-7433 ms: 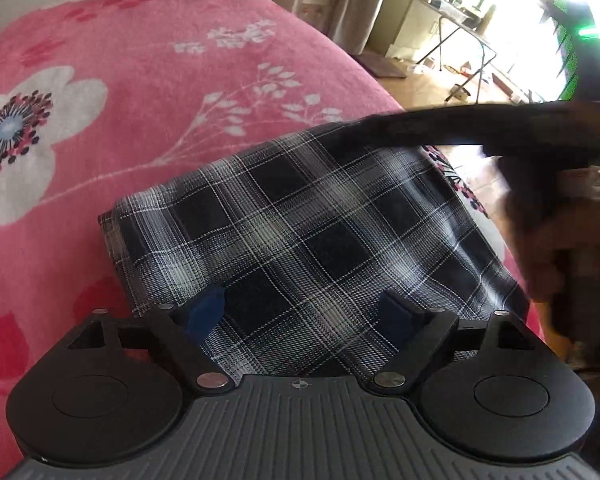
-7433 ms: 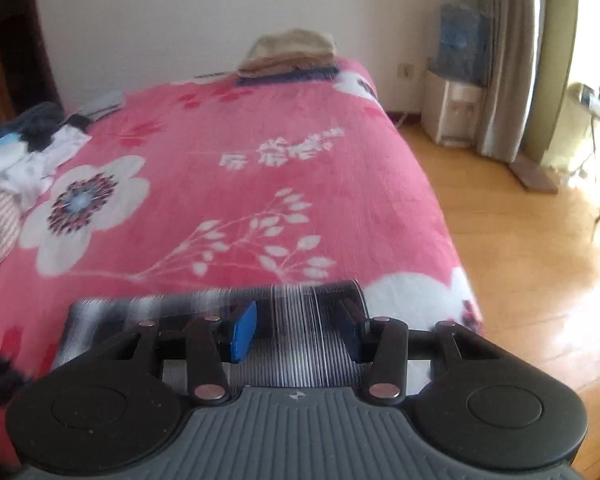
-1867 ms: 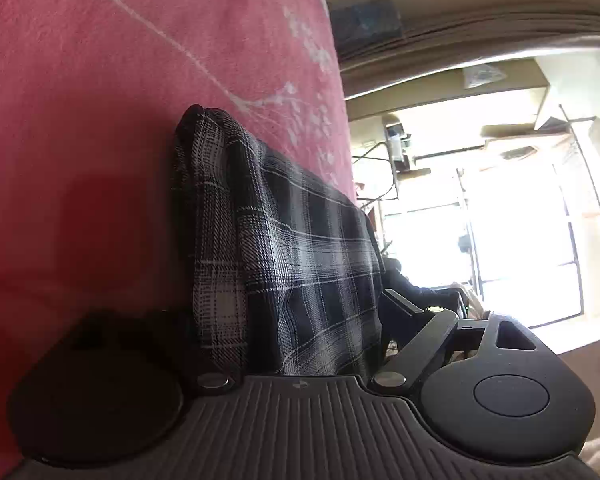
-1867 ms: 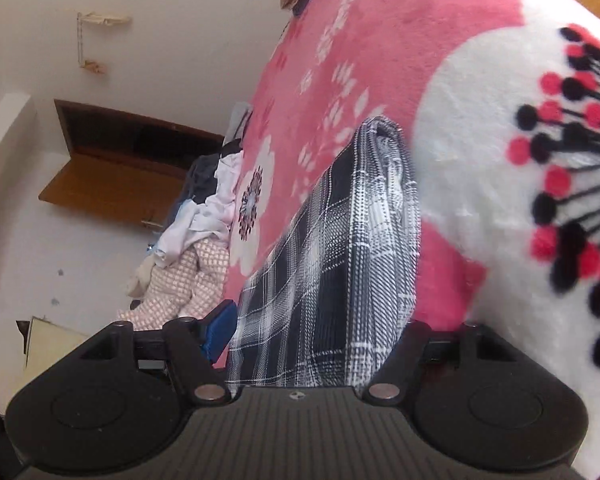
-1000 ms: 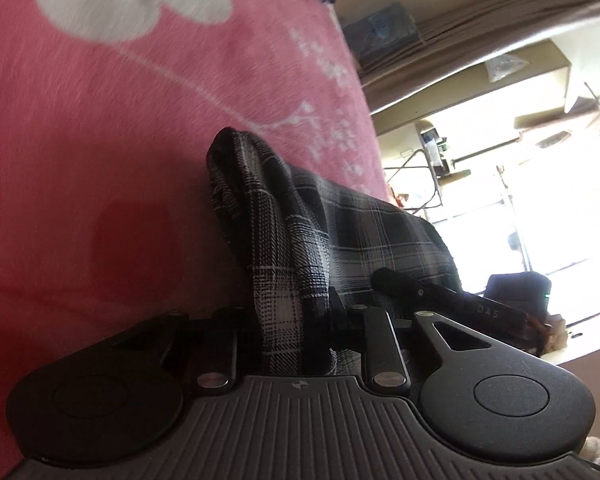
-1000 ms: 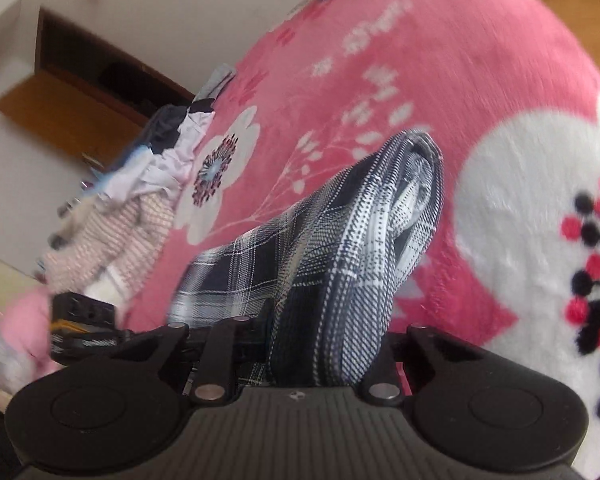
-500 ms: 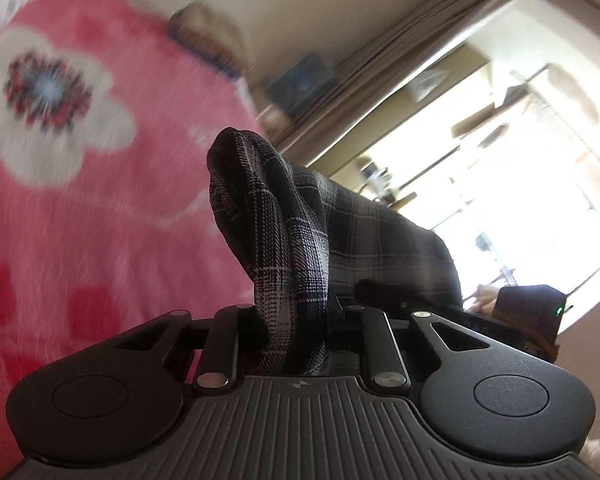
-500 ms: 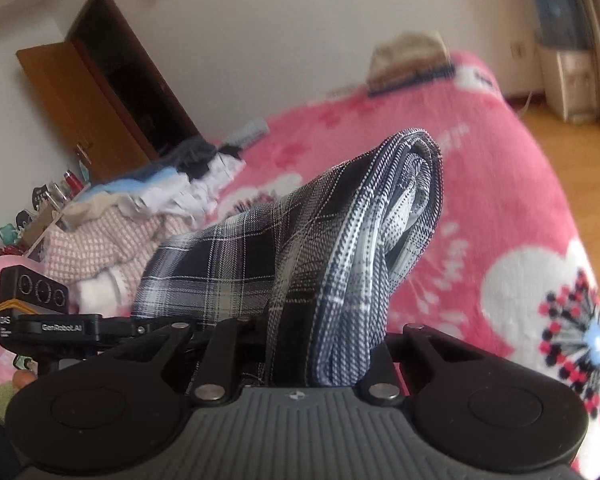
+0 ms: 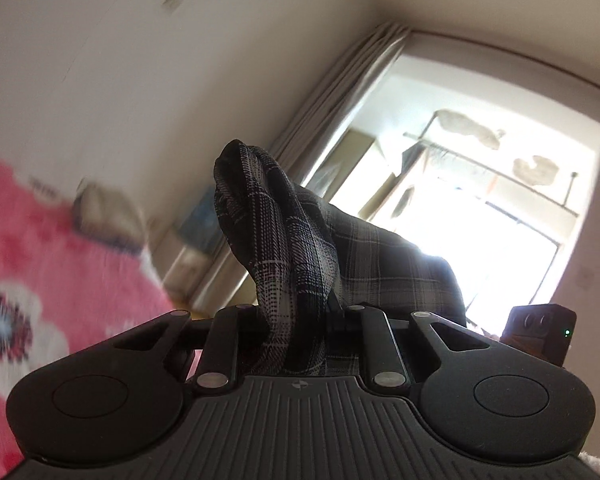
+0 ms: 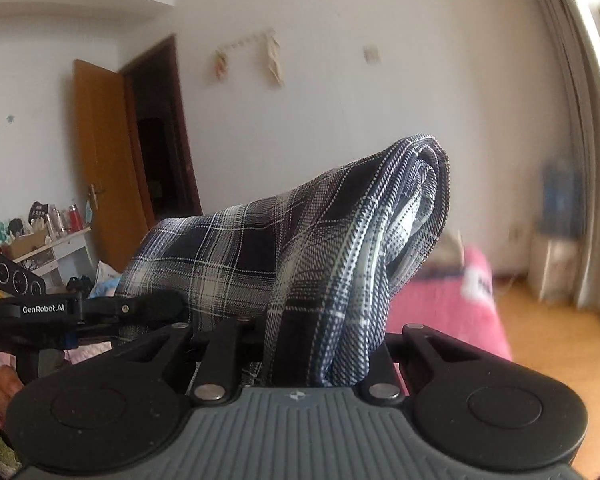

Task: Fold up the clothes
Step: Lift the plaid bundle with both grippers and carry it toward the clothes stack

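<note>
A folded black-and-white plaid garment (image 9: pixel 284 240) hangs in the air between both grippers. My left gripper (image 9: pixel 298 320) is shut on one end of it, the cloth bunching up above the jaws. My right gripper (image 10: pixel 312 336) is shut on the other end of the plaid garment (image 10: pixel 300 248). The left gripper's body (image 10: pixel 52 308) shows at the left of the right wrist view, level with the cloth, and the right gripper's body (image 9: pixel 540 332) shows at the right of the left wrist view. The fingertips are hidden by fabric.
The pink flowered bed (image 9: pixel 60 280) lies below at the left, with a stack of folded cloth (image 9: pixel 104 212) at its far end. A curtain (image 9: pixel 332 120) and bright window are ahead. A brown door (image 10: pixel 112 168), a cluttered shelf (image 10: pixel 40 240) and wooden floor (image 10: pixel 560 340) show in the right wrist view.
Both grippers have risen from the bed with the plaid garment, rolling towards level. The bed has dropped low in both views, and walls and window now fill them.
</note>
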A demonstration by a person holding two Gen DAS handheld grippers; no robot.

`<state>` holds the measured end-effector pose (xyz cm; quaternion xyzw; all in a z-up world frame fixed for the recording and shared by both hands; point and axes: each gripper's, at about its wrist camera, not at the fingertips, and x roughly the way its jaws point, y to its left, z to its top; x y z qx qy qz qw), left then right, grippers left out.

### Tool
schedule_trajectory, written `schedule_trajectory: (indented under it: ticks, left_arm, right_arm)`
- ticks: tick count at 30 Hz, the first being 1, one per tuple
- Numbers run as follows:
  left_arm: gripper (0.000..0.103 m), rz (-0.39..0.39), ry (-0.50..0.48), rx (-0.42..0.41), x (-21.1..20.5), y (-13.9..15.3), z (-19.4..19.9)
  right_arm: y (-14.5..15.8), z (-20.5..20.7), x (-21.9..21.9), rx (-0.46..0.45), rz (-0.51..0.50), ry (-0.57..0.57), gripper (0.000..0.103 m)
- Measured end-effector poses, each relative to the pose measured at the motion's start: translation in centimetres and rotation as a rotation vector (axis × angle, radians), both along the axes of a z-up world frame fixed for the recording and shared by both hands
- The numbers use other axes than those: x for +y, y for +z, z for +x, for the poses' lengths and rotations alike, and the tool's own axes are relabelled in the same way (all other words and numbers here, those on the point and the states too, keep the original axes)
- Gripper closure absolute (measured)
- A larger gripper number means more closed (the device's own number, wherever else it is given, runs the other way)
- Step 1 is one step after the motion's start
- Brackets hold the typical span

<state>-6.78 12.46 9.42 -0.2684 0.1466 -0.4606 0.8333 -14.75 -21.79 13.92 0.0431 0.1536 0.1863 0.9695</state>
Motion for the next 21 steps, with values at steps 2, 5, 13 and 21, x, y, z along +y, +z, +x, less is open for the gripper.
schedule_trajectory:
  ticks: [2, 5, 13, 21]
  left_arm:
    - [0.084, 0.004, 0.018, -0.027, 0.5, 1.8, -0.5]
    - [0.084, 0.045, 0.058, -0.066, 0.6, 4.7, 0.0]
    - [0.084, 0.111, 0.139, -0.06, -2.4, 11.2, 7.6]
    - [0.084, 0.117, 0.195, -0.18, -8.2, 12.8, 16.9]
  right_arm:
    - [2.1, -0.8, 0.9, -0.042, -0.024, 0.005, 0.083]
    - [4.5, -0.4, 1.8, -0.083, -0.039, 0.032, 0.083]
    - [8.7, 6.9, 0.7, -0.216, 0.036, 0.074, 0.084]
    - [8.5, 19.4, -3.8, -0.368, 0.102, 0.079, 0.084]
